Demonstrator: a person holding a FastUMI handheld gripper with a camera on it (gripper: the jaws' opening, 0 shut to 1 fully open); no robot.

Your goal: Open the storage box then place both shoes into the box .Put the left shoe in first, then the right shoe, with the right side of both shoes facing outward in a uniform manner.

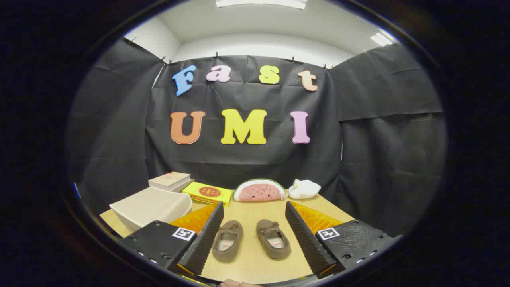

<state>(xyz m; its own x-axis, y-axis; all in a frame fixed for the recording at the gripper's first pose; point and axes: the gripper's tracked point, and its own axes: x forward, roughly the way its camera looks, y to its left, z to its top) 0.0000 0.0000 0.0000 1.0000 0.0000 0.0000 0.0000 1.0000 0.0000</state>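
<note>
Two small brown shoes lie side by side on the wooden table, toes pointing away from me. The left one [228,241] and the right one [273,238] both sit between my gripper's fingers, below them on the table. My gripper [254,213] is open and holds nothing. A pale storage box [151,207] with its lid shut stands to the left, beyond the left finger [207,237].
Behind the box a book [170,180] lies at the back left. A yellow flat box [208,193], a watermelon-slice plush [259,190] and a small white plush [304,189] line the table's far edge against the cloth wall.
</note>
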